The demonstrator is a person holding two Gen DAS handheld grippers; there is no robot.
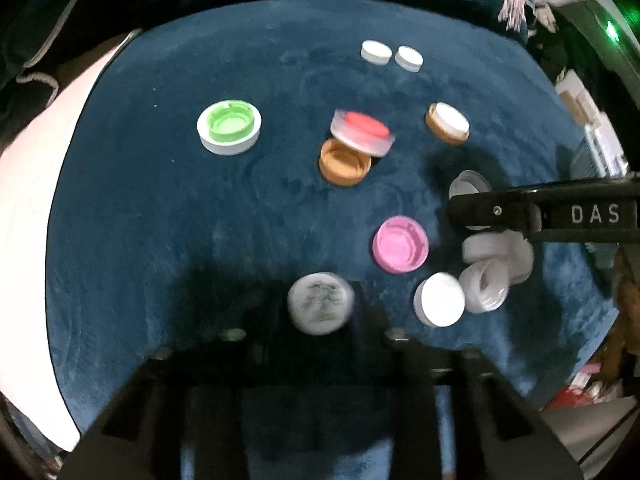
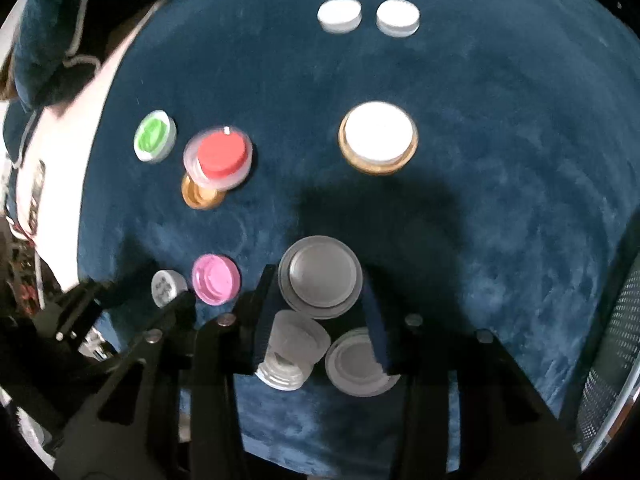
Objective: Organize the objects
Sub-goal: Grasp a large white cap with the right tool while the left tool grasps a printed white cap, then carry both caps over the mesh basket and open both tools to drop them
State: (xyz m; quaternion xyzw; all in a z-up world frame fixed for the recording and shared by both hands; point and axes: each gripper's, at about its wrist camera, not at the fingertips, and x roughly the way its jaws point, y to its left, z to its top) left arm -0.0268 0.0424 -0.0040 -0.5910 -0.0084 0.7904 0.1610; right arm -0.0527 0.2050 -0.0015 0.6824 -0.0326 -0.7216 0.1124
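My left gripper (image 1: 322, 314) is shut on a white cap with a green print (image 1: 320, 298), held flat just above the blue cloth (image 1: 160, 220). In the right wrist view, that printed cap (image 2: 168, 286) shows at the lower left beside a pink cap (image 2: 216, 279). My right gripper (image 2: 318, 284) is shut on a wide grey lid (image 2: 322, 268), one finger on each side of its rim. In the left wrist view, the right gripper (image 1: 468, 210) reaches in from the right and mostly hides that lid (image 1: 470, 182).
Under my right gripper lie a frosted jar (image 2: 294, 348) and another grey lid (image 2: 358, 364). Farther off are a green cap (image 2: 154, 136), a red cap (image 2: 222, 156) tilted on an orange one (image 2: 200, 194), a white-in-tan cap (image 2: 378, 138) and two white caps (image 2: 340, 14). The cloth's white edge (image 1: 24, 200) runs along the left.
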